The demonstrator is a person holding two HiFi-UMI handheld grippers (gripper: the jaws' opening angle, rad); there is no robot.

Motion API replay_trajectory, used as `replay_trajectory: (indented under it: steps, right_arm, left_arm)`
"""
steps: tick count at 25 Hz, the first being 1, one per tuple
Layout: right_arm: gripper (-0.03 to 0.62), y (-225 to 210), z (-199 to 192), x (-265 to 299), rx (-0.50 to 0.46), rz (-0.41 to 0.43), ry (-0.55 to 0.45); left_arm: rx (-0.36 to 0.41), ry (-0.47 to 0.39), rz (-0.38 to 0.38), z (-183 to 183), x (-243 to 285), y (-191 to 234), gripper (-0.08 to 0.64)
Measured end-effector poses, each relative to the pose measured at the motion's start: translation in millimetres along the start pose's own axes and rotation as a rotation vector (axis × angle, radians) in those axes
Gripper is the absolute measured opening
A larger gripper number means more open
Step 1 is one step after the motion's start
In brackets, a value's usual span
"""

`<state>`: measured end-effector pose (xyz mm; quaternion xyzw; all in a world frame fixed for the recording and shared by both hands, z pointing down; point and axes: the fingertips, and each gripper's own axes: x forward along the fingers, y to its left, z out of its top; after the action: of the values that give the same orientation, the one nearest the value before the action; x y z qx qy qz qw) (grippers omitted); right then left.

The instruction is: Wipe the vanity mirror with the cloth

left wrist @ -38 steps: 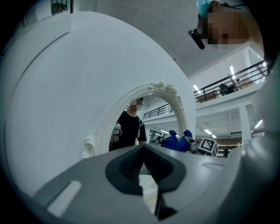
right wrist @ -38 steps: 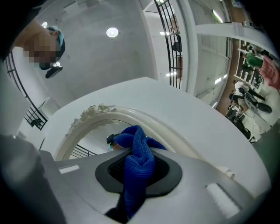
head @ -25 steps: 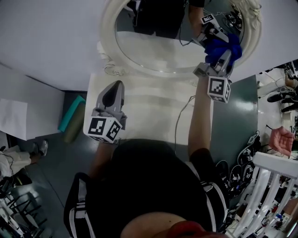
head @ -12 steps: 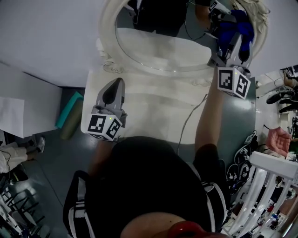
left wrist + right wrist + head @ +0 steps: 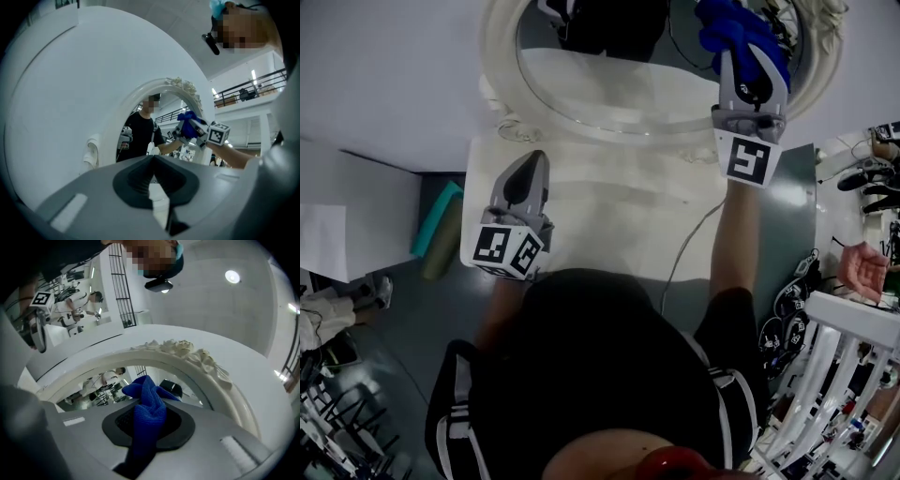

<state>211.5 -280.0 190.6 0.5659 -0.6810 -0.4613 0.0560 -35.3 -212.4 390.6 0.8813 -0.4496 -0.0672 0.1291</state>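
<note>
Right tongs [image 5: 748, 73]: gripping blue cloth [image 5: 736, 28], against vanity mirror's [image 5: 609, 80] right edge; nearer arm.
Left tongs [image 5: 525, 183]: closed, empty, below mirror.
Glass to wipe: left of cloth.

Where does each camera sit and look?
Head view: on the person's head, looking down at table, mirror, left tongs, right tongs; shirt and arms show.
Left gripper view: on the left tongs, shut, empty, facing the mirror; right arm shows.
Right gripper view: on the right tongs, shut on the blue cloth, facing the mirror's top frame.
Shared: all three see the mirror and cloth.
</note>
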Motion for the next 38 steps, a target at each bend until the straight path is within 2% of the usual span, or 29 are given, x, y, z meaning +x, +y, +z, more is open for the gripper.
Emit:
replay_trajectory:
  steps: [4, 6, 10, 17, 24, 32, 38]
  right_arm:
    - [0.048, 48.0, -34.0, -13.7, -0.086, 0.147, 0.136]
    - [0.048, 72.7, -48.1, -24.6, -0.107, 0.216, 0.162]
    - [0.048, 107.0, -70.9, -48.2, -0.094, 0.309, 0.165]
    - [0.048, 160.5, -117.3, -84.1, -0.053, 0.449, 0.246]
    - [0.048, 208.5, -159.6, -116.2, 0.029, 0.558, 0.391]
    - [0.048, 241.9, -186.3, -136.2, 0.103, 0.684, 0.522]
    - [0.048, 255.6, -198.0, -143.4, 0.141, 0.723, 0.559]
  left_arm:
    - [-0.004, -0.001, -0.016, -0.9, 4.2, -4.2, 0.008]
    - [-0.003, 0.002, -0.021, -2.0, 3.5, -7.2, 0.008]
    - [-0.003, 0.011, -0.018, -4.3, 0.1, -9.2, 0.009]
    - [-0.014, 0.015, -0.013, -7.6, -1.5, -10.1, 0.008]
    - [-0.023, 0.022, 0.001, -13.4, -3.8, -10.7, 0.008]
    - [-0.022, 0.028, 0.017, -17.4, -0.5, -11.9, 0.008]
    - [-0.020, 0.048, 0.025, -27.4, 5.1, -12.3, 0.008]
